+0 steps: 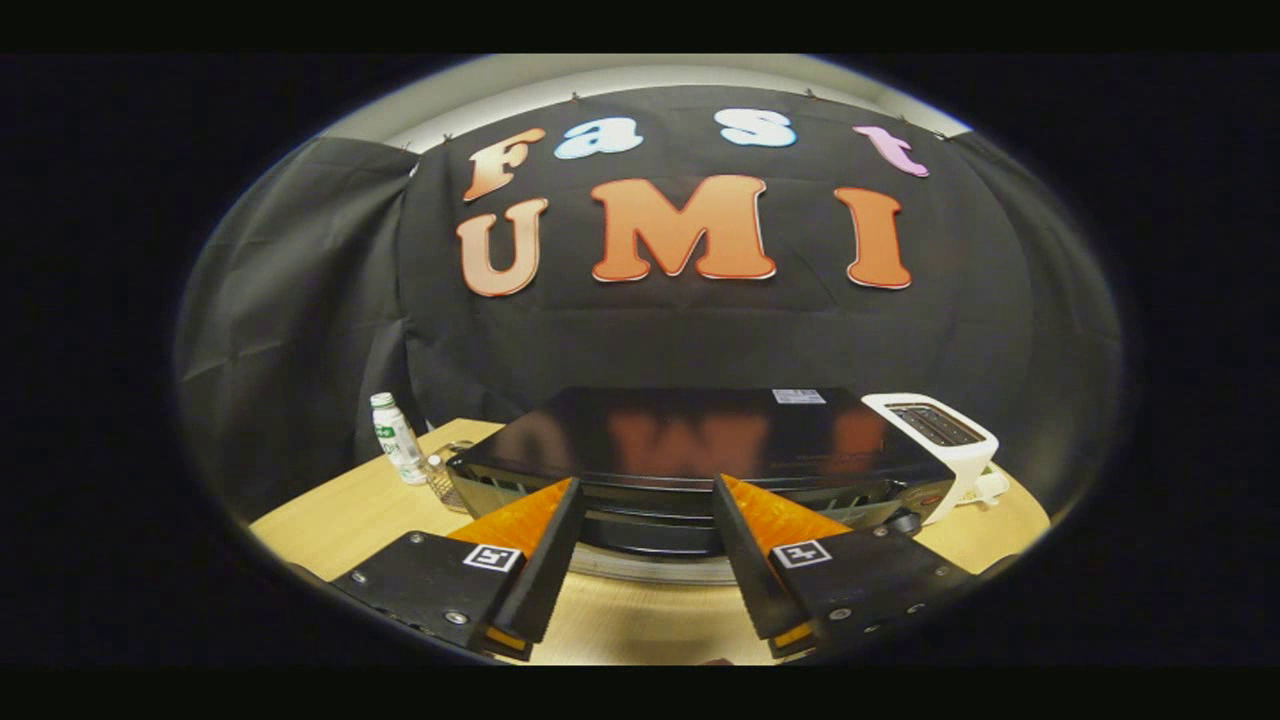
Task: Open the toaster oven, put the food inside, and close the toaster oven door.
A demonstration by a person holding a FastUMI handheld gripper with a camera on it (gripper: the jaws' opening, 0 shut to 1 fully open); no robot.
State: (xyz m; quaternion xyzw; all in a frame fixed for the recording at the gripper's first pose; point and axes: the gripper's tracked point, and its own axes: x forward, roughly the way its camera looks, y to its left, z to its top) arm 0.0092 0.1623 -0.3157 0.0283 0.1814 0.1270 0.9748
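One black toaster oven [700, 440] is seen standing on the wooden table [340, 520], just ahead of the gripper [648, 490], its glossy top facing up and its front turned toward the fingers. The gripper is held released, its two fingers spread wide with nothing between them but the oven's front; the fingertips are seen just before that front, and whether they touch it cannot be told. The door appears to be shut, though its lower part is hidden behind the fingers. One white slot toaster [940, 440] is placed right beside the oven, toward the table's right edge, with what seems to be a white cord lying at its foot. One small white bottle with a green label [397, 438] is stood upright near the table's far left corner, and one small object, too unclear to be named, is seen just beside it, between the bottle and the oven. Food cannot be made out.
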